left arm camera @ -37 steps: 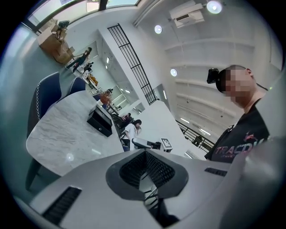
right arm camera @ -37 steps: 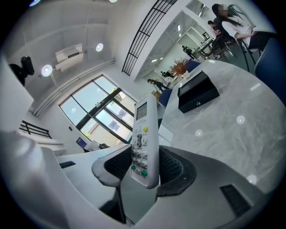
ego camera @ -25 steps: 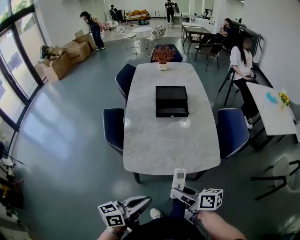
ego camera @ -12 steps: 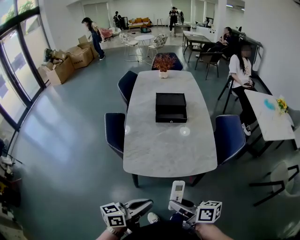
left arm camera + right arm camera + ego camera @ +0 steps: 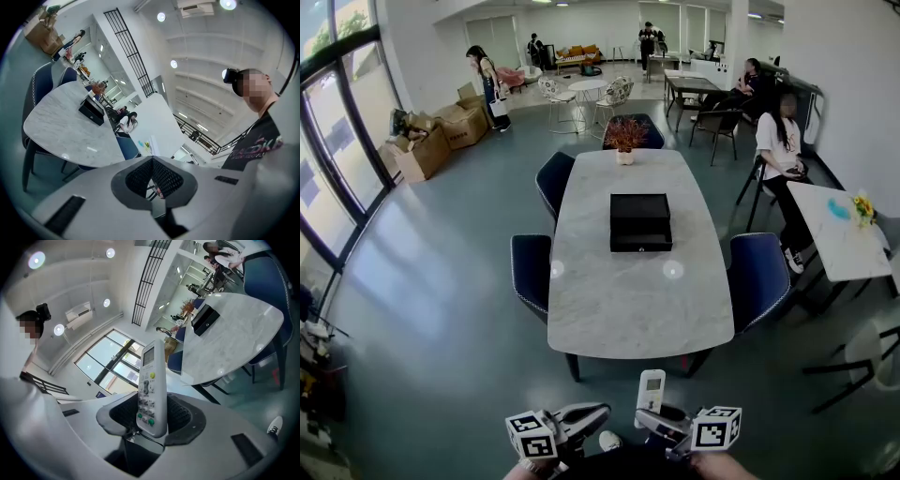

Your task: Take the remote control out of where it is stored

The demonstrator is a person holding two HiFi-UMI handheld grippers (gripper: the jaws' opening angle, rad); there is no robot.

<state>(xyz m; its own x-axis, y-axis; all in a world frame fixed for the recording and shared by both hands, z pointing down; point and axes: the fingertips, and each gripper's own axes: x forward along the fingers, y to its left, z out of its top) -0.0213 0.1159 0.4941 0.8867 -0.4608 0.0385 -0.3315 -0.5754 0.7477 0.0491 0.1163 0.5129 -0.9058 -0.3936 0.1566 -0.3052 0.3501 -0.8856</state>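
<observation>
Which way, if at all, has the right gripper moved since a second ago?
Yes. The right gripper, shut on the remote control, has drawn back from the table: the remote's tip overlapped its near edge earlier, now floor shows between them.

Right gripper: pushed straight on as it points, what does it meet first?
Probably the near edge of the marble table, hit by the tip of the held remote control before the fingers. Height is unclear; it may pass over.

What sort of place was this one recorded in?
Probably an office lounge or shared common area: a long marble-topped table with blue chairs, smaller tables and seated people behind it, and cardboard boxes by tall windows.
</observation>
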